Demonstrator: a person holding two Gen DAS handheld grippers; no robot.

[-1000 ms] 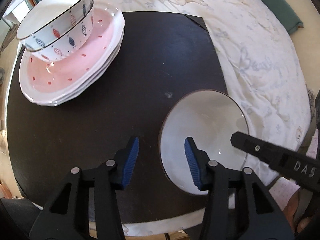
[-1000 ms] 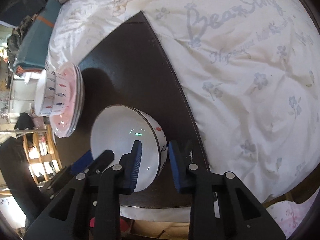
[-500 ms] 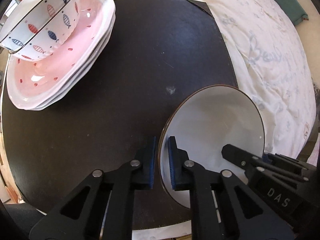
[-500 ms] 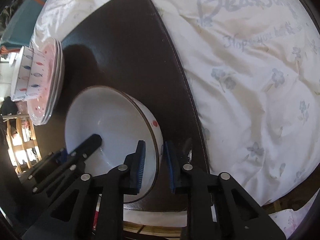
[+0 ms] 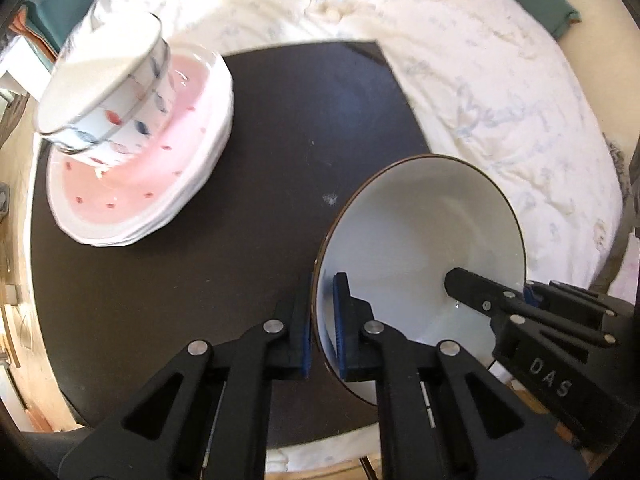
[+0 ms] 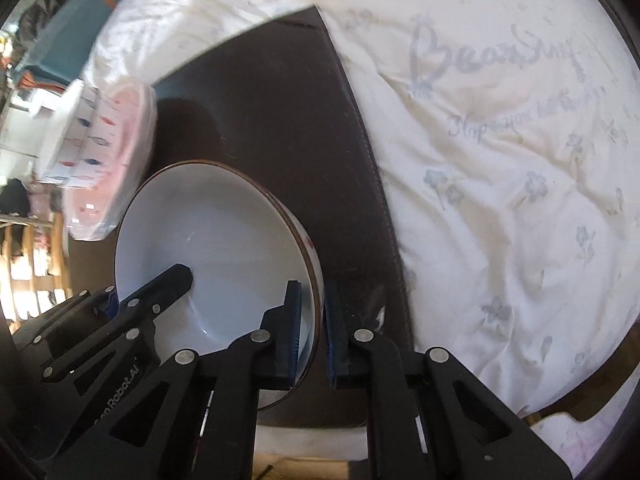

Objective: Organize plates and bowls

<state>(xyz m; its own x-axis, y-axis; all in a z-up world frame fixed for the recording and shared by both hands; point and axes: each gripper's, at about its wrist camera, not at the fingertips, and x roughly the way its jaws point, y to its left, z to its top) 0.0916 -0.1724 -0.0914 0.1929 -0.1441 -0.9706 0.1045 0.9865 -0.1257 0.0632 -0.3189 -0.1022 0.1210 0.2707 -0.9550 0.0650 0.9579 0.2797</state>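
- Bowl (image 5: 424,248): white inside, dark rim line, painted marks on its outer wall seen from the right wrist. It sits at the near right part of the dark mat (image 5: 280,140); the pictures do not settle whether it rests on the mat or is just lifted.
- Left gripper (image 5: 322,326): jaws together on the bowl's left rim, one blue pad inside the wall, one outside. Clamped.
- Right gripper (image 6: 311,330): jaws likewise together on the opposite, right rim, one pad in, one out. Clamped.
- Judgement: the bowl is held at two opposed points, so it is carried by both hands alike; neither is nearer.
- Key relation: the stack lies to the bowl's left and farther away across the mat, well apart from it. The left gripper is on the side facing the stack, so it would lead any travel that way.
- Stack: two fish-patterned bowls (image 5: 108,92) nested, standing on pink plates (image 5: 148,184) at the mat's far left. In both views this stack is blurred; its exact seating cannot be read.
- Judgement: the step in hand is moving the held bowl to nest on those bowls. The move calls for a lift above the top rim, a leftward carry, and a level lowering.
- Risk: the rim grips are thin; uneven motion between hands could tilt or twist the bowl.
- Surround: the mat lies on a white printed cloth (image 6: 500,160).
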